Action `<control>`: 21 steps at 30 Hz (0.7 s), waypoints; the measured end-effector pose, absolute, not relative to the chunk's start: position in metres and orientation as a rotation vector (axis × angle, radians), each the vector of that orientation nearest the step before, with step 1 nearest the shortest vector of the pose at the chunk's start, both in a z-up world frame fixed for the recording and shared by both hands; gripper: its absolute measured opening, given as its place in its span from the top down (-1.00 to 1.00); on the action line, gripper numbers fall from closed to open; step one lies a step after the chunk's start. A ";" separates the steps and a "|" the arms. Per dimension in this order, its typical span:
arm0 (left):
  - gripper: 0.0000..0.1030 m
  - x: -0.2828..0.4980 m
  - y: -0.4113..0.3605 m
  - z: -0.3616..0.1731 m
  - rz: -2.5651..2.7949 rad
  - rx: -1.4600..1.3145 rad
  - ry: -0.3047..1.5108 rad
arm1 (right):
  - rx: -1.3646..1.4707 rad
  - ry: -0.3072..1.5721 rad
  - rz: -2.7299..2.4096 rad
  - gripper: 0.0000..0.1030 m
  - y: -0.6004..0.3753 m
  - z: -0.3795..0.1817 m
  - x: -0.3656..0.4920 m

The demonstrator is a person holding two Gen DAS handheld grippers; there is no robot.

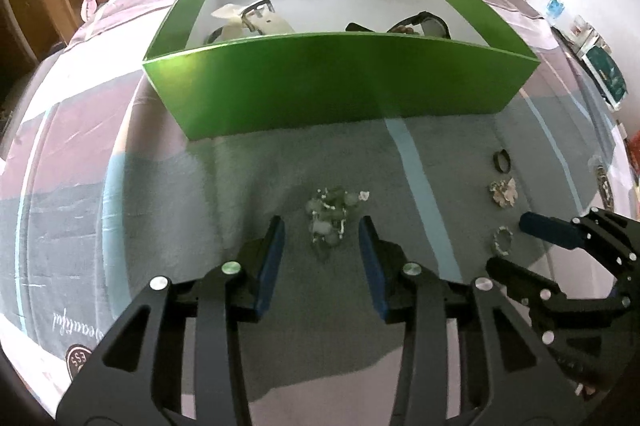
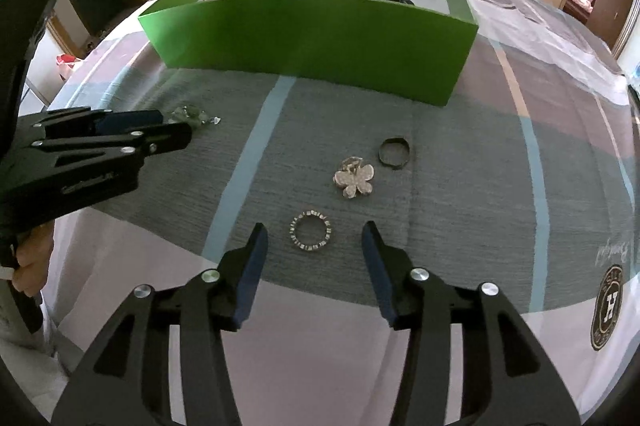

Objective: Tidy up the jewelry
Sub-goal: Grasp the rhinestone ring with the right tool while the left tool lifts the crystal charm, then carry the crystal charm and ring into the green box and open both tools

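A green box [image 1: 340, 74] stands on the cloth-covered table and holds a white watch [image 1: 260, 16] and a black watch [image 1: 420, 24]. My left gripper [image 1: 322, 226] is open, its fingers on either side of a pale green beaded bracelet [image 1: 332, 216] lying on the cloth. My right gripper [image 2: 314, 238] is open around a sparkly ring [image 2: 311, 230]. Beyond it lie a flower-shaped brooch [image 2: 354, 180] and a dark ring [image 2: 394, 153]. The box [image 2: 312, 38] stands behind them.
The table carries a grey, pink and blue striped cloth [image 2: 480, 186] with a round logo [image 2: 608, 306] at the right. Another small piece [image 1: 604, 182] lies near the right table edge. Chairs and furniture stand behind the table.
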State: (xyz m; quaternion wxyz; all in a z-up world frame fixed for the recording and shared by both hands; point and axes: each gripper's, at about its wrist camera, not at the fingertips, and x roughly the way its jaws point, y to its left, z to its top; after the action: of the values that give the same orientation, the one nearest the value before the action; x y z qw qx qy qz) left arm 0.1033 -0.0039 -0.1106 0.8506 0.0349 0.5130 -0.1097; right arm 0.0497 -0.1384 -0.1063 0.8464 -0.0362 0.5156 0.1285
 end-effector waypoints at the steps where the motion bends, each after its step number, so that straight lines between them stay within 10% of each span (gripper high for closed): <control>1: 0.25 0.104 -0.005 -0.111 -0.229 0.076 1.081 | -0.085 1.083 0.263 0.05 -0.137 -0.107 0.050; 7: 0.25 0.106 -0.009 -0.113 -0.222 0.091 1.078 | -0.123 1.062 0.240 0.10 -0.130 -0.109 0.049; 12: 0.58 0.105 -0.011 -0.113 -0.215 0.103 1.067 | -0.116 1.056 0.243 0.56 -0.131 -0.108 0.049; 21: 0.73 0.097 -0.005 -0.097 -0.218 0.086 1.020 | -0.079 1.041 0.235 0.58 -0.140 -0.097 0.048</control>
State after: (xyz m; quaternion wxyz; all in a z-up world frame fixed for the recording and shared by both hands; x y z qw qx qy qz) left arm 0.0967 -0.0047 -0.0971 0.8662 0.0409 0.4869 -0.1043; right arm 0.0480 -0.1399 -0.0971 0.8603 -0.0375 0.4959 0.1121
